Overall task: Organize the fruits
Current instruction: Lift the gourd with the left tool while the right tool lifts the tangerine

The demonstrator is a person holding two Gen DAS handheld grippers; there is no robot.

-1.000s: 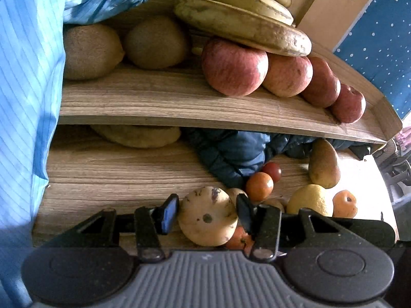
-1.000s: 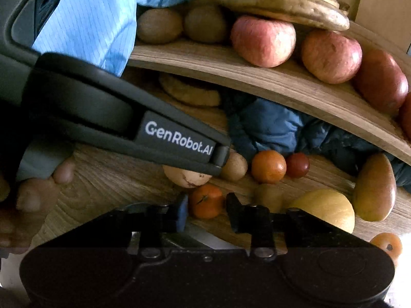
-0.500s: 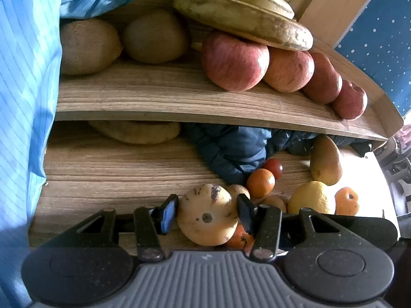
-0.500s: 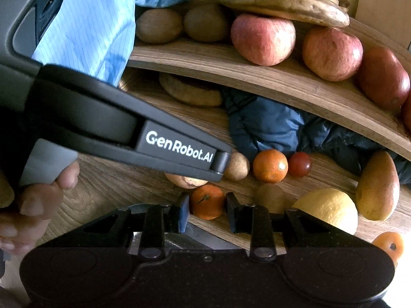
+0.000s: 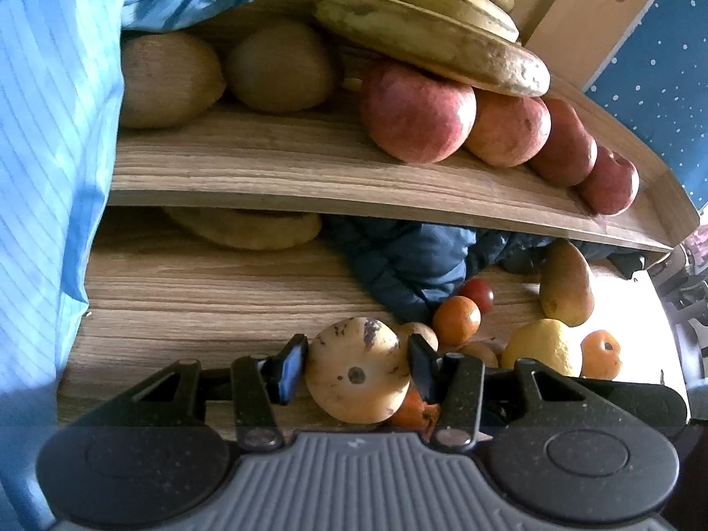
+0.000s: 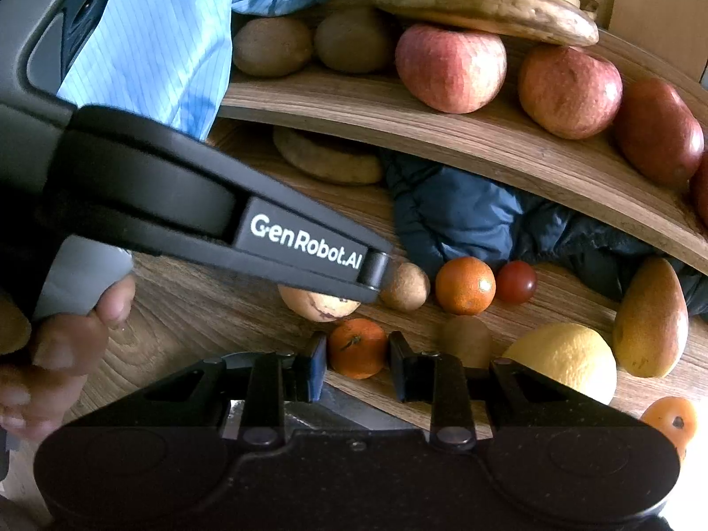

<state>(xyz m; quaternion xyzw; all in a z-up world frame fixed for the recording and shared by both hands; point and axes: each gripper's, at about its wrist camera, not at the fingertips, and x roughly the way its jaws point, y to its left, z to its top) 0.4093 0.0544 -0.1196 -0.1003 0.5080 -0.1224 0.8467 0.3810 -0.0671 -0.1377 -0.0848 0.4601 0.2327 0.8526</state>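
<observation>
My left gripper is shut on a pale yellow spotted fruit just above the lower wooden board. In the right wrist view the left gripper's body covers most of that fruit. My right gripper is shut on a small orange tangerine. Loose fruit lies beyond: an orange, a cherry tomato, a small brown round fruit, a lemon, a pear and a persimmon.
The upper shelf holds two kiwis, several red apples and bananas. A dark blue cloth and a flat brown fruit lie under it. A light blue sleeve fills the left.
Both grippers have shifted only slightly, each keeping its fruit between the fingers. The fruit on the shelf and board has not moved.
</observation>
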